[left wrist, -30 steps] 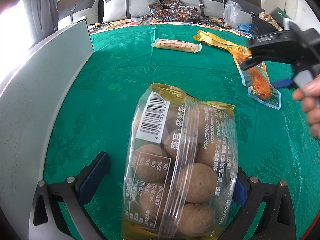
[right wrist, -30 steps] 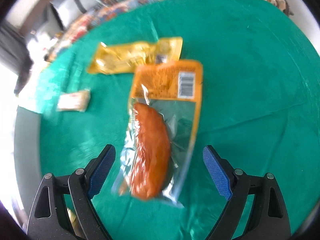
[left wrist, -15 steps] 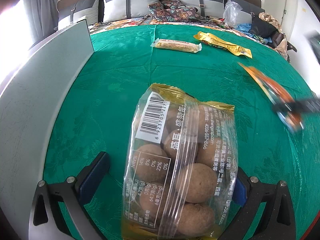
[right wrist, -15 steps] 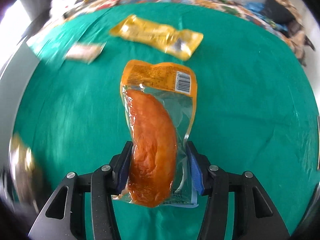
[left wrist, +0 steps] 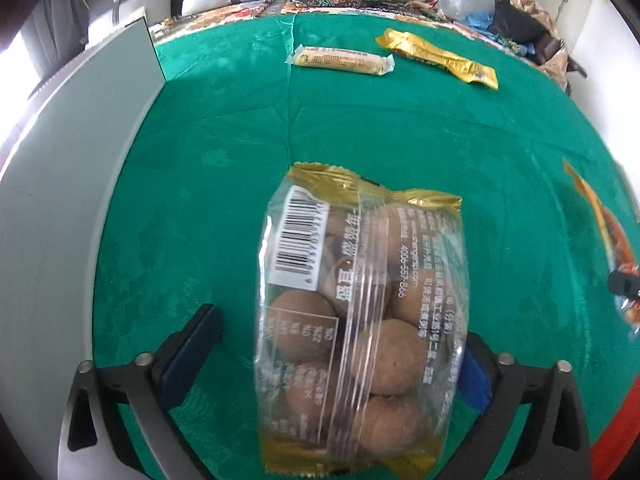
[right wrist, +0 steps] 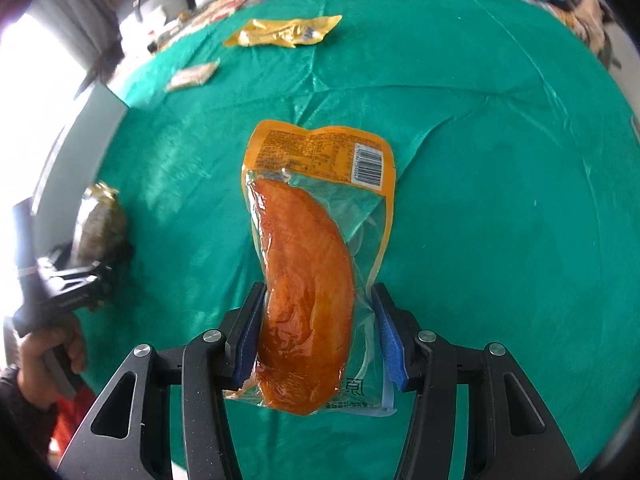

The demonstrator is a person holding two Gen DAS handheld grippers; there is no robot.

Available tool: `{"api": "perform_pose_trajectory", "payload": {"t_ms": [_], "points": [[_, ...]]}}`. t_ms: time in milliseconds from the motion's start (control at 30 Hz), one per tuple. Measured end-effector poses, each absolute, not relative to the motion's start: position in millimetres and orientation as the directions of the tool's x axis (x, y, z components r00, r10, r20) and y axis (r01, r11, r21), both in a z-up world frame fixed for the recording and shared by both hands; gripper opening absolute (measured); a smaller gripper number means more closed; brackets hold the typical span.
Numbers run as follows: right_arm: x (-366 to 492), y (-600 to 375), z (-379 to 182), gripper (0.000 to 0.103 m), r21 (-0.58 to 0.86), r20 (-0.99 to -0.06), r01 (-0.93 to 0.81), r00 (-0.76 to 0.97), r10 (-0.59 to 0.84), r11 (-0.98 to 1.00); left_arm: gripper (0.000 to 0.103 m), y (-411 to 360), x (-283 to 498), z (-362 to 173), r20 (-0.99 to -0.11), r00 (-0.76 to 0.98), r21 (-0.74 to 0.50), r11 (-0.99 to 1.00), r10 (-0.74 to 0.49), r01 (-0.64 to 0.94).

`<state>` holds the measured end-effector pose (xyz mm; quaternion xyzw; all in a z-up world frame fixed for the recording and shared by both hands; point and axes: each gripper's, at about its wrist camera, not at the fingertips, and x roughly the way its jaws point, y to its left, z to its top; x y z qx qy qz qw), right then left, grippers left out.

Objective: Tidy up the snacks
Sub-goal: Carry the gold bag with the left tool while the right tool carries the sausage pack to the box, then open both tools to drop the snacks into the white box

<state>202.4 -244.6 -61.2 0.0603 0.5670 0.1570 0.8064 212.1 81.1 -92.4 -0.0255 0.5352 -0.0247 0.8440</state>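
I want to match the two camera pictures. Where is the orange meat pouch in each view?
Left wrist: the orange pouch is at the far right edge, blurred.
Right wrist: centre, gripped by the right gripper.
Shared landmark: the yellow wrapper on the green cloth.

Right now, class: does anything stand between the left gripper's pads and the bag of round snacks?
Nothing visible does. The bag of round snacks already lies between the closing jaws of the left gripper, bare green cloth around it.
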Motion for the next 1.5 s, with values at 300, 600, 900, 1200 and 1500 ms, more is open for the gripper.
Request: {"api": "perform_pose_trajectory", "payload": {"t_ms": [300, 600, 900, 1200, 1500], "points": [[184.0, -235.8, -48.2, 0.054, 0.378, -0.863, -0.147, 0.302, 0.406, 0.914, 0.061, 106.2, 171.6, -57.7, -0.841, 0.472, -0.31, 0.951, -0.263, -0.022], [172.7, -101.9, 41.3, 0.054, 0.423, -0.765, -0.403, 0.322, 0.558, 0.812, 0.062, 222.9, 94.8, 74.1, -0.687, 0.688, -0.396, 0.914, -0.233, -0.086], [124.8, 129.9, 89.4, 0.082, 0.471, -0.656, -0.676, 0.161, 0.737, 0.567, 0.094, 378.7, 48.9, 47.8, -0.787, 0.553, -0.053, 0.864, 0.273, -0.501], [145.9, 104.1, 32.4, 0.083, 0.466, -0.723, -0.61, 0.154, 0.673, 0.641, 0.094, 388.2, 1.0, 14.5, -0.771, 0.595, -0.195, 0.806, 0.226, -0.558], [146.0, 148.0, 50.7, 0.081, 0.57, -0.609, -0.645, 0.083, 0.789, 0.508, 0.094, 395.8, -26.1, 41.0, -0.684, 0.701, -0.367, 0.735, 0.203, -0.571]]}}
